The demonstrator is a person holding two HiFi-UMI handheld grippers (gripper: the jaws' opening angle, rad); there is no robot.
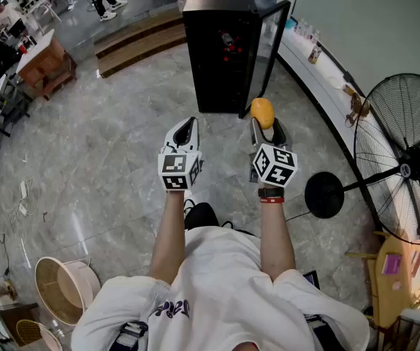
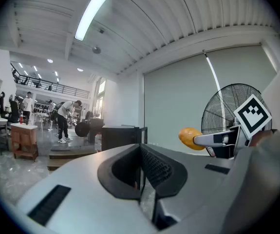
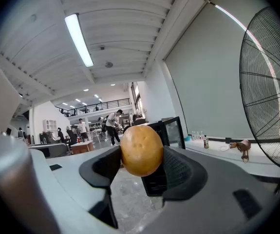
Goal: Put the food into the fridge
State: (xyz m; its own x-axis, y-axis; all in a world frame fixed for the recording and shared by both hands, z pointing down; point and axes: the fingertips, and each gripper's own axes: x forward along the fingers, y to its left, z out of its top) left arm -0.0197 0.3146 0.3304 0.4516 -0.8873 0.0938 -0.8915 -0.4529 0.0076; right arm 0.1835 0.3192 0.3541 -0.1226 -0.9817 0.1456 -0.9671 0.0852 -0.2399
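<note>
The smooth round yellow food (image 3: 141, 150) could roll out of the right tool (image 1: 266, 123), whose wide-set jaws pinch only its sides, if it knocks the open door (image 1: 266, 46) of the black fridge (image 1: 217, 50) just ahead. It is held in the air, short of that fridge. I count one piece of food, one fridge and two tools. The left tool (image 1: 186, 127) is closed on nothing.

**Three views toward one fridge**

From overhead, the floor (image 1: 107, 159) and the black fridge (image 1: 224, 50) are looked down on steeply by the head view. Each gripper view is set close behind its own jaws, facing roughly level toward that fridge — shared by all three, like the standing fan (image 1: 407, 159).
</note>
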